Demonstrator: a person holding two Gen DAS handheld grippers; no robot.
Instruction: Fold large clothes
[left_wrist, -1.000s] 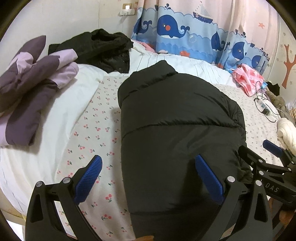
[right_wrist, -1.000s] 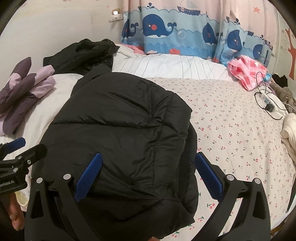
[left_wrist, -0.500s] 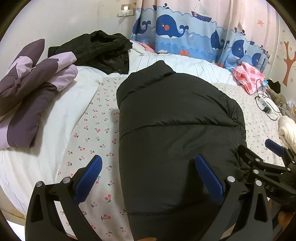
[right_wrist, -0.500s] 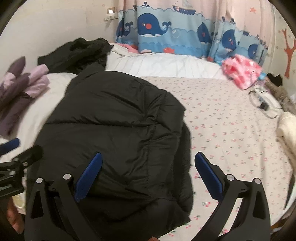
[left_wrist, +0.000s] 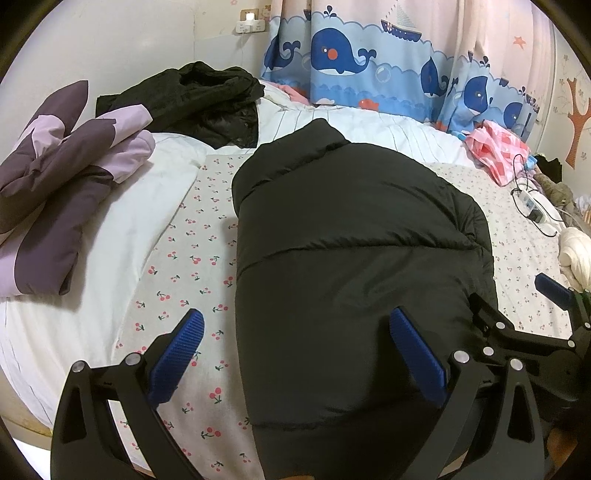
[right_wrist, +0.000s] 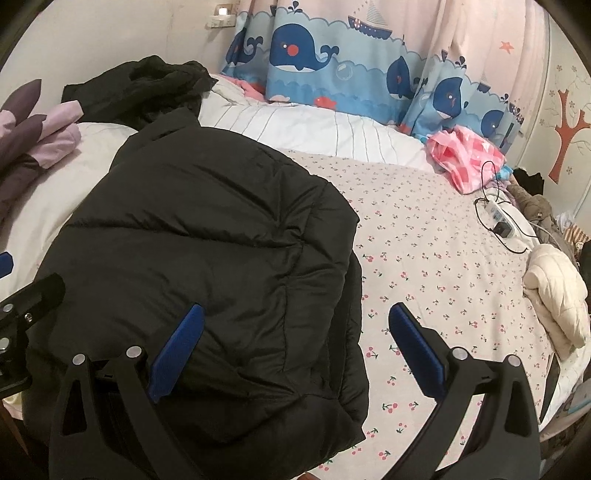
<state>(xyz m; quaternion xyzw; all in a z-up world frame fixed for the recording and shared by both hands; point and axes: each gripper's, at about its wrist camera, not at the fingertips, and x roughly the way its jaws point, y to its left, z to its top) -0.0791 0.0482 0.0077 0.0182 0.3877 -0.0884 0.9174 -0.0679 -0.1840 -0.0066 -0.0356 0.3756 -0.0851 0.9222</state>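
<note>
Black puffer jacket (left_wrist: 351, 258) lies folded into a thick rectangle across the middle of the bed (left_wrist: 177, 266), collar pointing toward twelve o'clock. The bed has a cherry-print sheet and a white duvet. A whale-print curtain (left_wrist: 369, 62) hangs at twelve o'clock behind it. At nine o'clock a folded purple and lilac garment (left_wrist: 62, 177) rests on the duvet; at eleven o'clock sits a crumpled black garment (left_wrist: 199, 99). A pink checked cloth (left_wrist: 495, 147) lies at two o'clock, with a cream padded garment (right_wrist: 557, 295) at three o'clock. The left tool (left_wrist: 295, 354) hovers at six o'clock, blue fingers spread wide, gripping nothing, over the jacket's left edge. The right tool (right_wrist: 295, 354) is likewise spread wide and empty above the jacket's right edge.
</note>
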